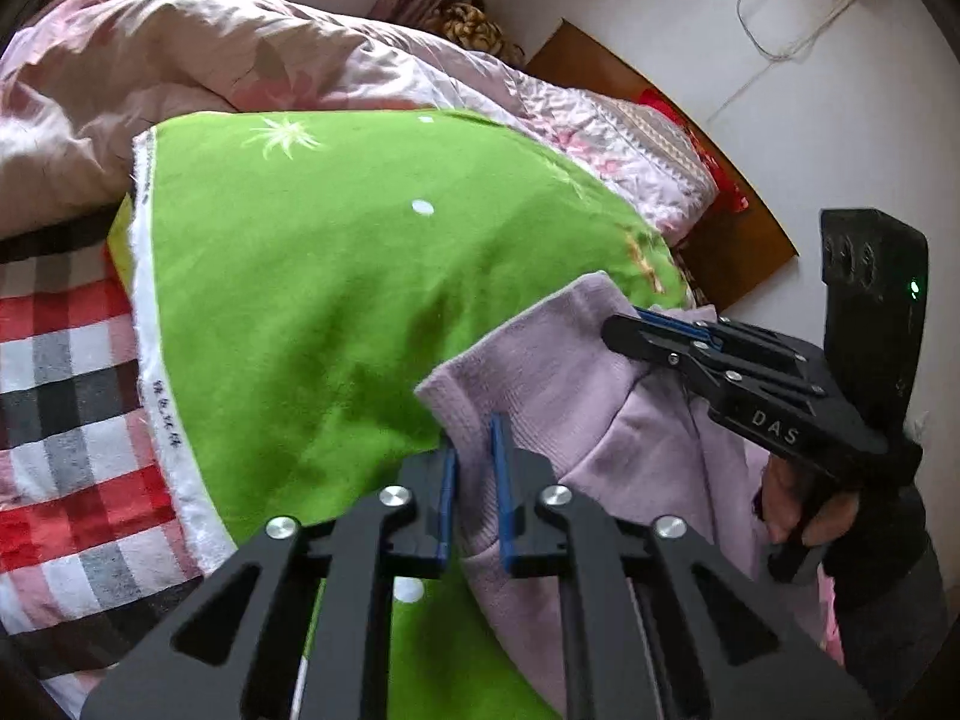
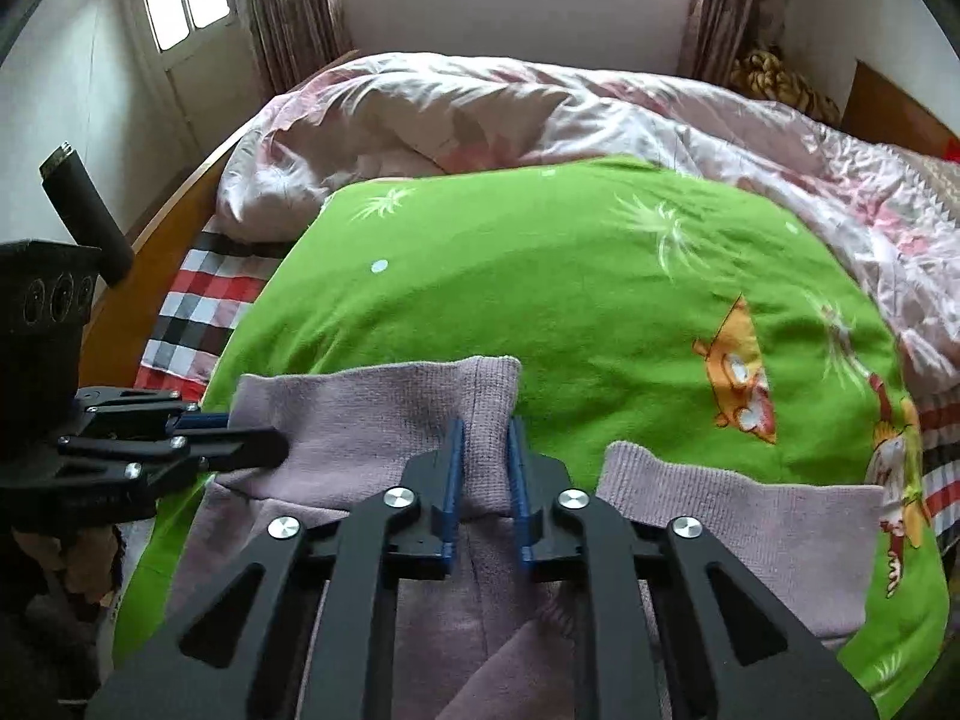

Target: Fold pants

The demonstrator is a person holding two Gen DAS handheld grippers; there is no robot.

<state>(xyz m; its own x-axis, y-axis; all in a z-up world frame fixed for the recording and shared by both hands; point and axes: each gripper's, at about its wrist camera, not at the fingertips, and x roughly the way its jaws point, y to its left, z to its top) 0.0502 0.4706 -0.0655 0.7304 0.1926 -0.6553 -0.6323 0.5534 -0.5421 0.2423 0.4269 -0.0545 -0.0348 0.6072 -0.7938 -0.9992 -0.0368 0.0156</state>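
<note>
Both hand-held grippers, left (image 1: 474, 468) and right (image 2: 486, 462), pinching one cuff of lilac pants (image 2: 384, 414) on the green blanket (image 2: 540, 276); thin ribbed hem liable to slip out when lifted.

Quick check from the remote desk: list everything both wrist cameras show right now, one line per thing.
pants: one, lilac, lying on the green blanket, ribbed cuffs toward the window
green blanket: one, bright green with cartoon prints, spread over the bed
quilt: one, pink floral, bunched behind the green blanket
checked sheet: one, red, black and white, beside the green blanket
headboard: one, brown wood, against the white wall
curtains: brownish floral, flanking the window
left gripper: one, black with blue pads, shut on a pants cuff edge
right gripper: one, black with blue pads, shut on a pants cuff
hand: one, holding the right gripper's handle
</note>
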